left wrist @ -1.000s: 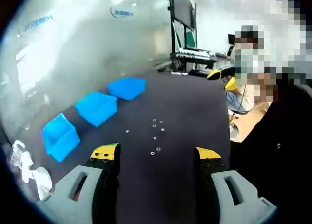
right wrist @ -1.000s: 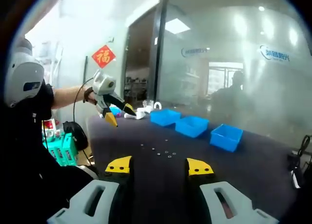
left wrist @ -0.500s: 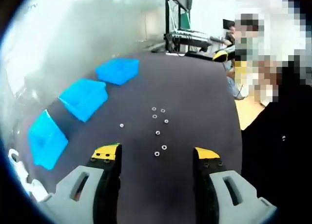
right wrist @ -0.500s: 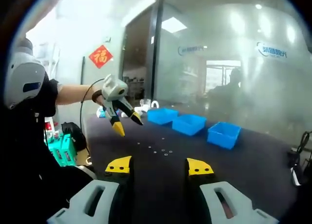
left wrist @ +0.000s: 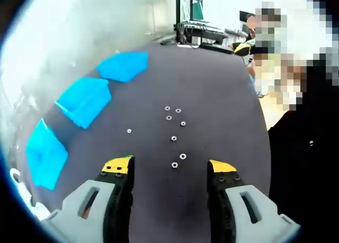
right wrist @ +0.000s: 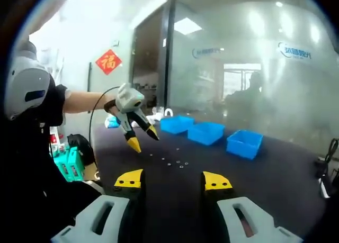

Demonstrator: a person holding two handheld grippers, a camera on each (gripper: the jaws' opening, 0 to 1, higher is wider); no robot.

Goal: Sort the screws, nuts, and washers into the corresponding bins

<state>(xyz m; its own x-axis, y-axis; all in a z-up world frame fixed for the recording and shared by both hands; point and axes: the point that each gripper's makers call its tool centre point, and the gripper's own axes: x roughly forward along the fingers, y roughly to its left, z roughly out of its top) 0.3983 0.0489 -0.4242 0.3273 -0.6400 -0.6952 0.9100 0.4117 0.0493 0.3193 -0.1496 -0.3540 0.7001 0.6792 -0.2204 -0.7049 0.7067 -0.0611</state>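
Note:
Several small silver nuts and washers [left wrist: 175, 138] lie scattered on the dark table [left wrist: 212, 95], and they appear as tiny specks [right wrist: 172, 161] in the right gripper view. Three blue bins [left wrist: 83, 99] stand in a row along the table's left side; they sit at the far edge [right wrist: 206, 132] in the right gripper view. My left gripper [left wrist: 169, 169] is open, its jaws just short of the nearest pieces. It is seen from outside too [right wrist: 143, 137], held over the table by a hand. My right gripper [right wrist: 174, 182] is open and empty, well back from the parts.
A frosted glass wall [right wrist: 254, 68] runs behind the bins. White objects [right wrist: 161, 115] lie at the table's far end past the bins. A person in dark clothes [left wrist: 304, 147] stands at the table's right side. A monitor stand and equipment [left wrist: 193, 20] lie beyond the table.
My left gripper has moved forward and tipped down toward the scattered pieces, so they sit closer to its jaws. In the right gripper view it has travelled right, over the table.

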